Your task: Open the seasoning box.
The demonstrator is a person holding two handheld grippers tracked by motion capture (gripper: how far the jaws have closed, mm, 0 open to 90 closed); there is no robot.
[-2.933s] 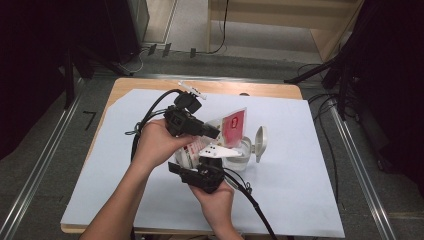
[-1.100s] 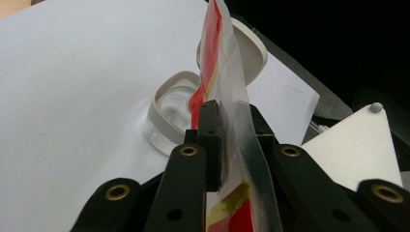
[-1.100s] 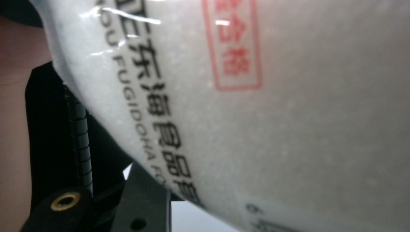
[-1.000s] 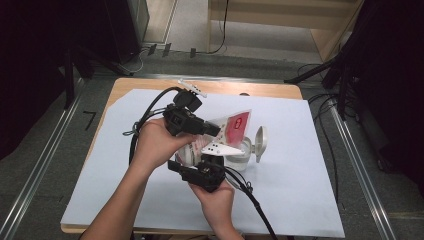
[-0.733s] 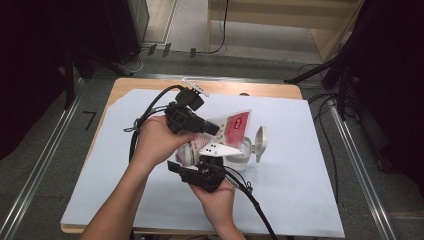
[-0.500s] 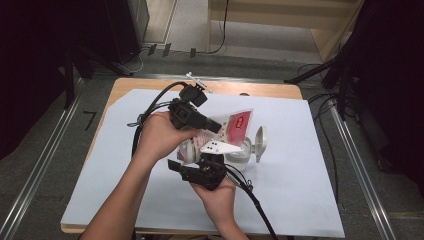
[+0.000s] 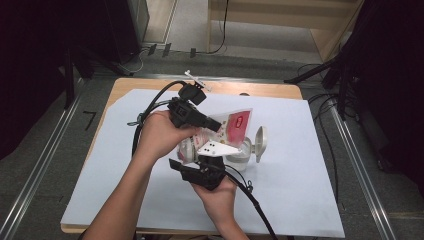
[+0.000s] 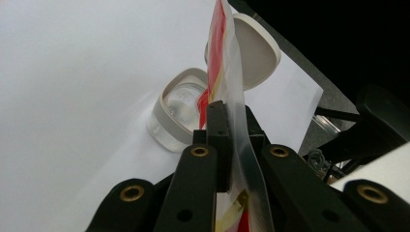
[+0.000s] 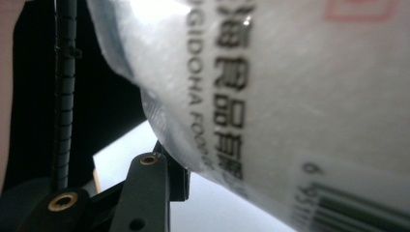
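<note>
Two grippers are working on one packet (image 7: 231,126), a clear plastic pouch with red print, and both are holding it up over a small clear container (image 7: 241,156) whose hinged lid (image 7: 260,143) is standing open. That placing suggests the aim is to pour the contents into the container, with the packet's lower end hanging just above the opening.

In the left gripper view, the left gripper (image 8: 227,140) is pinching the packet's flat edge tightly between nearly closed jaws, so the packet is standing upright and seen edge-on. The right gripper (image 7: 216,149) is coming up from below; in its own view the packet's printed side is lying against one jaw, with the jaws partly apart and having just been narrowing, though I cannot tell whether they are gripping it.

The left forearm is reaching diagonally across the white sheet (image 7: 125,165), wrist bent so the gripper is pointing right and slightly down. The right hand is sitting low near the table's front edge, its gripper pointing away from the person.
</note>
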